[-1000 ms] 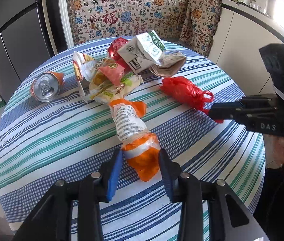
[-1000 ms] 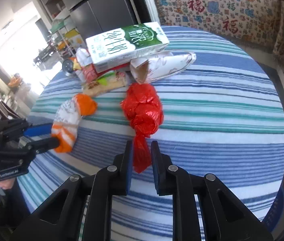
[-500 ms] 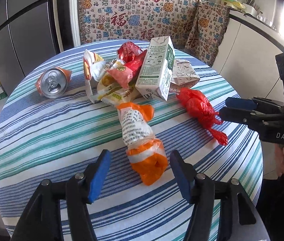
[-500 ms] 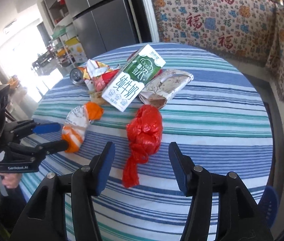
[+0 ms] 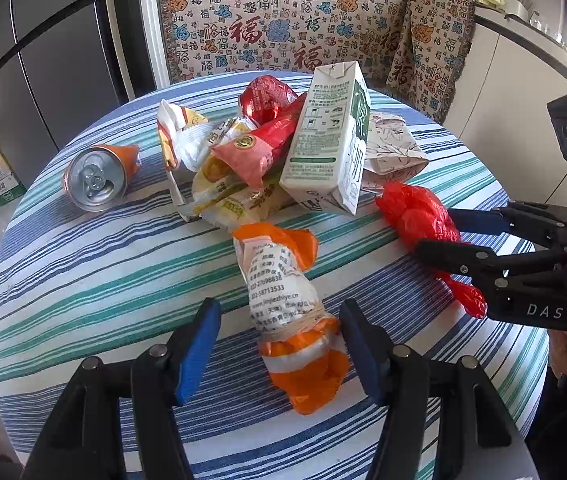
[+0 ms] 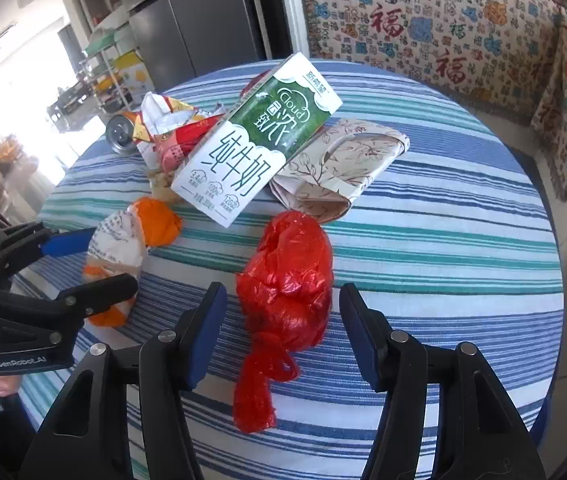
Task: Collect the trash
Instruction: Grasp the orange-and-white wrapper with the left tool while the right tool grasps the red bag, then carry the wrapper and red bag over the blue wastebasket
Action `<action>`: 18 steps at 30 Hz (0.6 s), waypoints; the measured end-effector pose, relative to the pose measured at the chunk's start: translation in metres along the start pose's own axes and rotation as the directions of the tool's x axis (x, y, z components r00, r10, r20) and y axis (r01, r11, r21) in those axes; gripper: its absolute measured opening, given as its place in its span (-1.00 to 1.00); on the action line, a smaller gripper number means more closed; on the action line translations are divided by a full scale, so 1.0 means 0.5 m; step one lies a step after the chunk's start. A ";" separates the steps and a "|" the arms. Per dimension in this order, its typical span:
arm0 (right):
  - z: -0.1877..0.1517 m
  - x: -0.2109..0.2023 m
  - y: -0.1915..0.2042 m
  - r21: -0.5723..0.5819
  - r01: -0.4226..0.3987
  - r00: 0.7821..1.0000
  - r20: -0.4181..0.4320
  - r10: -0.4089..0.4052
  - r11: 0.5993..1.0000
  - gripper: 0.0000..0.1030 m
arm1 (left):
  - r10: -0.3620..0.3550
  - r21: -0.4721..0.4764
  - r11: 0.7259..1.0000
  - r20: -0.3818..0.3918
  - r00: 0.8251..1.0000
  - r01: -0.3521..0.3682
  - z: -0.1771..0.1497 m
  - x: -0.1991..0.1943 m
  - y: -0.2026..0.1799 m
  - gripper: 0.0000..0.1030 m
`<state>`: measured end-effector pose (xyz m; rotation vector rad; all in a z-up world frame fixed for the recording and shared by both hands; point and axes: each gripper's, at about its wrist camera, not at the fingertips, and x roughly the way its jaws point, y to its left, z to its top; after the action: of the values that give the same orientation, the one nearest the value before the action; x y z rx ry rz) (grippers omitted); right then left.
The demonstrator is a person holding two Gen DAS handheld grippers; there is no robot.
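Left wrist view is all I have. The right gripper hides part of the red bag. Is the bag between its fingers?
Observer: Yes. The red bag lies centred in the open right gripper, touching neither finger.
Operator: Where does the floral paper bag open?
Observer: Its open end faces the red bag.
Operator: What is on the milk carton face turned away from me?
Observer: A green top with "Cloud" printed.
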<state>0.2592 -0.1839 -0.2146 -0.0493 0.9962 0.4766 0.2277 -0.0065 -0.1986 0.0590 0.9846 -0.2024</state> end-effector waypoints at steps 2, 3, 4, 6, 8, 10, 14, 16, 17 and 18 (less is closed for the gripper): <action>-0.001 0.001 -0.009 0.024 -0.012 1.000 -0.012 0.013 1.000 -0.14 | -0.008 -0.006 1.000 0.003 1.000 0.008 -0.003 -0.004 0.002 0.07; -0.001 -0.003 -0.014 0.041 -0.021 1.000 -0.008 0.021 0.999 -0.15 | -0.023 -0.008 1.000 0.002 1.000 0.023 -0.004 -0.005 0.002 -0.17; -0.001 -0.010 -0.017 0.052 -0.029 1.000 0.002 0.029 0.998 -0.16 | -0.025 -0.008 1.000 0.002 1.000 0.025 -0.006 -0.006 0.000 -0.18; -0.001 -0.028 -0.021 0.065 -0.044 0.999 0.019 0.043 0.997 -0.17 | -0.015 0.003 1.000 0.004 1.000 0.015 -0.012 -0.012 -0.003 -0.19; -0.006 -0.047 -0.023 0.071 -0.052 0.998 0.034 0.049 0.996 -0.17 | -0.025 0.002 1.000 0.007 1.000 0.025 -0.021 -0.021 -0.005 -0.20; -0.013 -0.065 -0.023 0.072 -0.053 0.998 0.045 0.049 0.996 -0.17 | -0.040 -0.008 0.999 0.015 0.999 0.040 -0.031 -0.033 -0.006 -0.21; -0.035 -0.097 -0.027 0.070 -0.048 0.998 0.054 0.044 0.996 -0.17 | -0.056 -0.022 0.998 0.035 0.998 0.056 -0.048 -0.059 -0.009 -0.21; -0.044 -0.110 -0.031 0.075 -0.044 0.997 0.062 0.039 0.996 -0.16 | -0.068 -0.016 0.997 0.049 0.996 0.069 -0.053 -0.072 -0.018 -0.22; -0.050 -0.117 -0.034 0.079 -0.040 0.997 0.067 0.035 0.996 -0.17 | -0.073 -0.011 0.997 0.056 0.996 0.074 -0.054 -0.079 -0.024 -0.22; -0.054 -0.123 -0.037 0.083 -0.034 0.997 0.072 0.028 0.996 -0.17 | -0.078 -0.007 0.997 0.061 0.995 0.079 -0.054 -0.084 -0.030 -0.22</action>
<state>0.2173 -0.2296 -0.1824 0.0583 0.9477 0.4614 0.1800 -0.0112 -0.1781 0.0059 0.9279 -0.2703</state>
